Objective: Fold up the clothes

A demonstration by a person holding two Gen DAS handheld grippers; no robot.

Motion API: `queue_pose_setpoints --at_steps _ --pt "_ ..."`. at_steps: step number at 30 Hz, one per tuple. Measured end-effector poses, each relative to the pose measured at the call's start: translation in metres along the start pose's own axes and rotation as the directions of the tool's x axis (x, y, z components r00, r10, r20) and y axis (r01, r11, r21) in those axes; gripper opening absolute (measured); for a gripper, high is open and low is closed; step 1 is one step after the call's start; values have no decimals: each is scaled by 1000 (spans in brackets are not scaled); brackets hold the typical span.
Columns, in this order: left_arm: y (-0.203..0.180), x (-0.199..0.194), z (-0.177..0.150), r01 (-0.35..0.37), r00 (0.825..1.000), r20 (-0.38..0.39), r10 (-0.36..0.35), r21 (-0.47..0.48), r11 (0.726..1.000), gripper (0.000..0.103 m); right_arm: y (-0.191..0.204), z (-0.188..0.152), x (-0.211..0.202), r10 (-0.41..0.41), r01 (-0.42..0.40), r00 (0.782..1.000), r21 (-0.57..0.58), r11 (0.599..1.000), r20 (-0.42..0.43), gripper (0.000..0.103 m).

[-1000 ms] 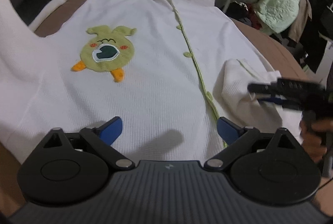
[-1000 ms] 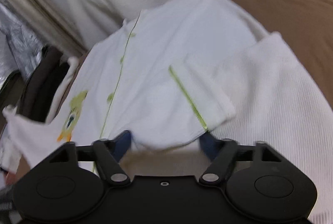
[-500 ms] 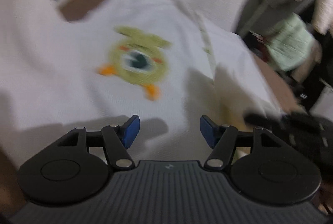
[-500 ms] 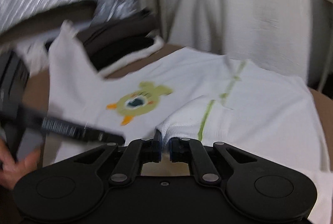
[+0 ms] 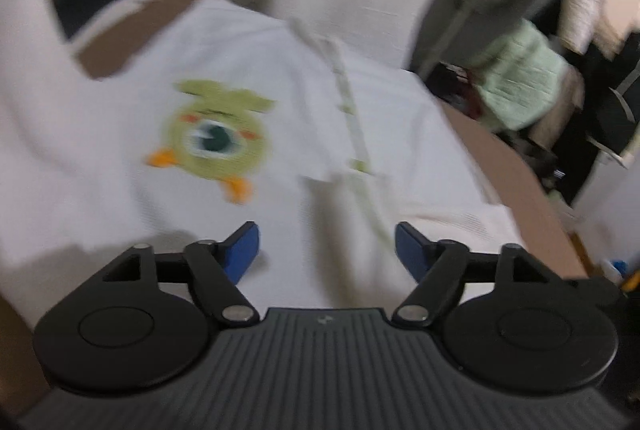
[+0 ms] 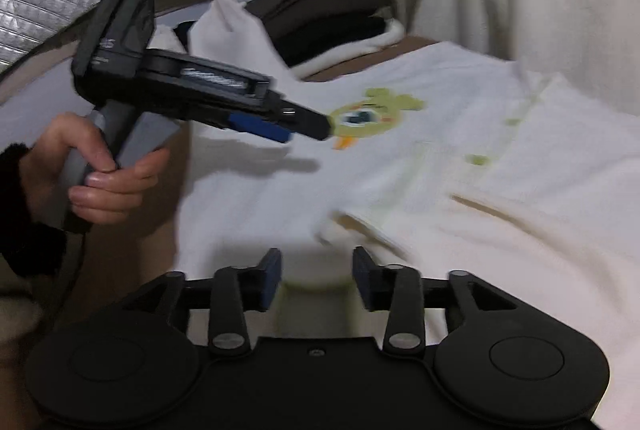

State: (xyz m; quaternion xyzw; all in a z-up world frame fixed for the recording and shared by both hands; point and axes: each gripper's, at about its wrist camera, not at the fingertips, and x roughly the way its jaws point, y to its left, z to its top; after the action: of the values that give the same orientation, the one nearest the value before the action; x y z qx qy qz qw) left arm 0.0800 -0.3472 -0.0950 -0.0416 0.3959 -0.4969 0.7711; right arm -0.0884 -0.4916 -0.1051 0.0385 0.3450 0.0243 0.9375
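The garment (image 5: 248,198) lies spread on the table (image 5: 516,174), its sleeve (image 6: 404,214) folded over the middle; folded clothes (image 6: 332,26) stacked at the far left (behind the left claw (image 6: 304,124))

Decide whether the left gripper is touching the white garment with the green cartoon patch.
Apart. The right wrist view shows the left gripper raised over the white garment, its shadow falling separately on the cloth below.
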Motion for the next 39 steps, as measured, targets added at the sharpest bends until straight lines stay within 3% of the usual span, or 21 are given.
queue_pose_setpoints --at_steps 2,3,4,6,7,8,9,10,12,14,17,19,24,26,28,31,33,35,36,37,39 --pt "-25 6 -10 33 999 -20 -32 41 999 95 -21 -20 -23 -138 139 990 20 990 -22 52" --pt "-39 10 -17 39 998 -42 -36 92 995 96 -31 -30 -34 -219 221 974 25 975 -49 52" --pt "-54 17 -23 24 998 -61 -13 170 985 96 -38 -39 -45 -288 290 956 25 957 -64 52" --pt "-70 34 -33 -79 995 -31 90 272 959 95 -50 -58 -65 -387 390 919 27 921 -74 52" --pt "-72 42 -35 -125 991 -15 134 275 953 72 -55 -68 -74 -414 418 907 39 908 -76 52" --pt "-61 47 -32 -135 989 -33 143 181 974 24 -60 -76 -79 -436 440 896 47 897 -84 52" --pt "-49 52 -28 -140 988 -54 145 85 986 10 -62 -83 -80 -453 458 886 31 888 -98 52" --pt "-39 51 -24 -136 989 -63 136 4 991 8 -63 -90 -79 -471 473 875 -2 881 -114 54" --pt "-35 32 -16 -192 981 34 191 10 981 8 -62 -104 -75 -518 512 845 -78 855 -136 59" --pt "-32 6 -8 -202 973 114 199 17 979 8 -64 -114 -71 -567 557 814 -112 823 -124 59" --pt "-17 -28 -9 -173 974 130 185 -99 980 8 -77 -123 -75 -571 573 814 -9 819 -111 59" --pt "-10 -27 -15 -216 970 89 225 -99 971 10 -79 -122 -77 -580 584 810 35 811 -84 59" --pt "23 21 -25 -203 978 -90 190 -166 965 16 -84 -122 -82 -606 603 795 144 785 -20 55" --pt "23 21 -27 -182 983 -71 172 -174 968 16 -86 -121 -84 -618 606 786 188 773 5 20" --pt "18 11 -22 -146 989 -20 145 -153 977 13 -89 -121 -86 -629 607 777 231 760 29 8" --pt "10 -5 -14 -60 997 33 65 -146 987 13 -89 -124 -97 -655 613 754 310 727 44 8" --pt "5 0 -15 -50 999 -22 48 -130 990 14 -104 -139 -95 -647 603 762 395 693 -29 9" --pt "-1 14 -25 -152 979 -148 138 -85 985 16 -120 -155 -91 -617 570 782 496 655 -84 13" --pt "-1 21 -31 -217 958 -202 202 -55 975 16 -123 -160 -90 -608 551 790 534 641 -85 13" --pt "0 23 -36 -242 949 -218 228 -41 969 17 -124 -160 -90 -606 552 791 534 640 -91 13" --pt "0 16 -36 -254 949 -204 241 -40 966 18 -120 -152 -88 -616 583 781 478 657 -106 16"
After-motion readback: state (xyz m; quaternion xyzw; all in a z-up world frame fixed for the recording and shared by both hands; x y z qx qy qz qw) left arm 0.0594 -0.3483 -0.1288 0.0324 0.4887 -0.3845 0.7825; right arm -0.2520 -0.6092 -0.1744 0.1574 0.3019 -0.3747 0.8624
